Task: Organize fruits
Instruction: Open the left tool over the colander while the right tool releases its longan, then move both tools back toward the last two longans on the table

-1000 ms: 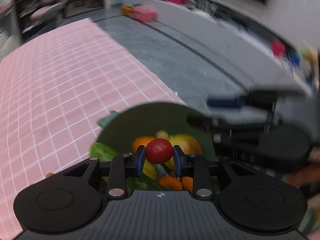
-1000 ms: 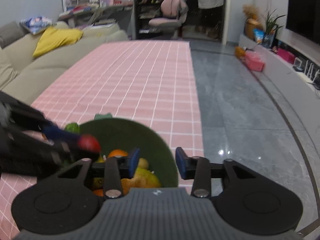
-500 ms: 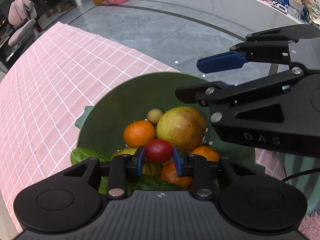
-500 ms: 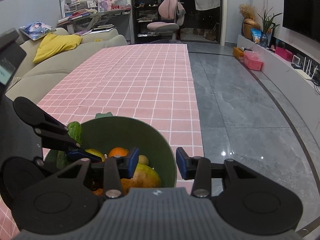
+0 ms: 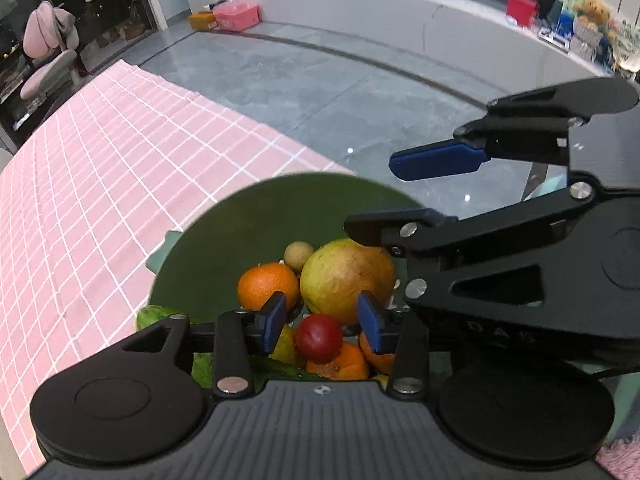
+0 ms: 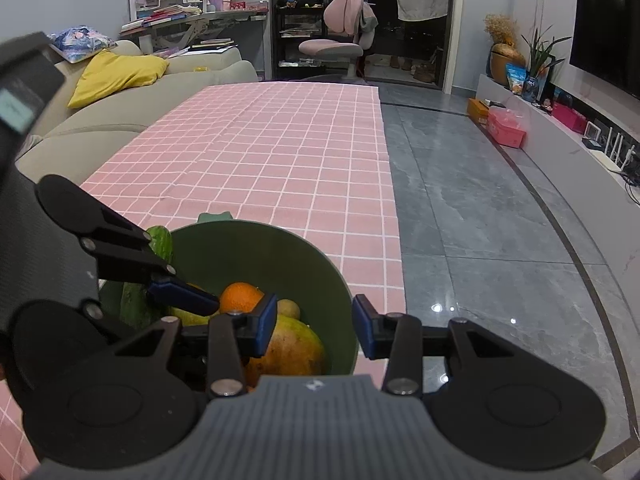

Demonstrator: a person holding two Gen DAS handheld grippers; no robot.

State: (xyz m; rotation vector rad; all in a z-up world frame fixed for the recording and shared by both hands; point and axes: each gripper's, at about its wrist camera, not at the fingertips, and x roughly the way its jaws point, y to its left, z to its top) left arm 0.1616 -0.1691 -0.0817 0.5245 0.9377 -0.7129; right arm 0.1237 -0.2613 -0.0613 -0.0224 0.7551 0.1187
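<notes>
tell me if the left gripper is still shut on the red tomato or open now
Open. The left gripper has its fingers spread wide, and the red tomato lies loose between them on the other fruit in the green bowl.

Red tomato atop fruit pile in green bowl.

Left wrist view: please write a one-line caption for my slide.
Open left gripper above a red tomato lying among oranges in the green bowl, right gripper open nearby.
</notes>
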